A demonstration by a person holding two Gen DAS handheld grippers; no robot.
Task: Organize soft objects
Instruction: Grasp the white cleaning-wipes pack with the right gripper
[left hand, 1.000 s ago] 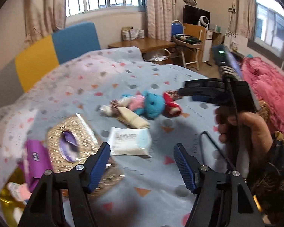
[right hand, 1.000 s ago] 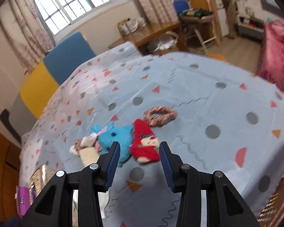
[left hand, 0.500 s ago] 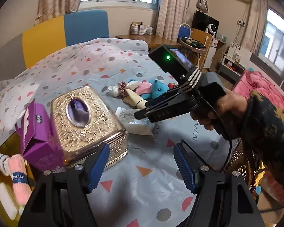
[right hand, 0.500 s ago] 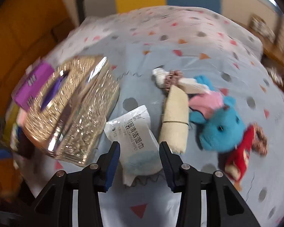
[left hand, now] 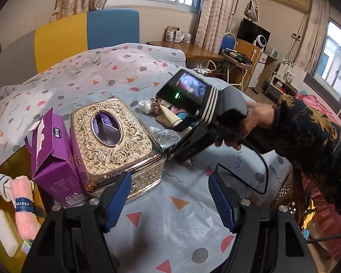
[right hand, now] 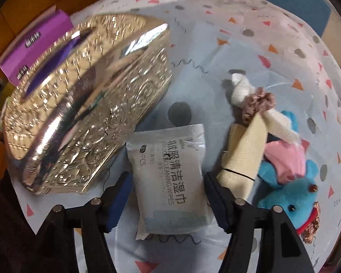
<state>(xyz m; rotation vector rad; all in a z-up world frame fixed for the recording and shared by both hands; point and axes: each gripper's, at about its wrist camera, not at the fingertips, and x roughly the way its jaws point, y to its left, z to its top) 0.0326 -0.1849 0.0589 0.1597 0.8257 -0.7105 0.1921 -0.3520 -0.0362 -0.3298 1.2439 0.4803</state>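
Right gripper (right hand: 168, 195) has swung off the toy pile and dropped low over the wet-wipes pack (right hand: 170, 177); a second ago it faced the red doll and blue plush from higher up. Now its jaws are apart and straddle the pack, one blue pad either side, not yet touching it as far as I can tell. The pack lies flat on the patterned bed sheet (right hand: 216, 52), just beside the silver embossed tissue box (right hand: 84, 104) and left of the rolled beige cloth (right hand: 243, 154). The blue plush (right hand: 288, 188) with a pink piece on it, the white sock (right hand: 241, 88) and the brown scrunchie (right hand: 259, 102) sit close together to the right.

Left gripper (left hand: 169, 201) hangs back, jaws wide apart, holding nothing; its view has shifted nearer the tissue box (left hand: 116, 141) and purple carton (left hand: 54, 150). The right gripper (left hand: 188, 141) shows there angled down at the pack (left hand: 163, 136).

Meaning: target picked, the wipes pack looks like the first soft item to move. Next step is likely to close and lift. The film pack may slip or crumple. A wicker basket edge (left hand: 282, 191) at the right may be the destination, unsure.
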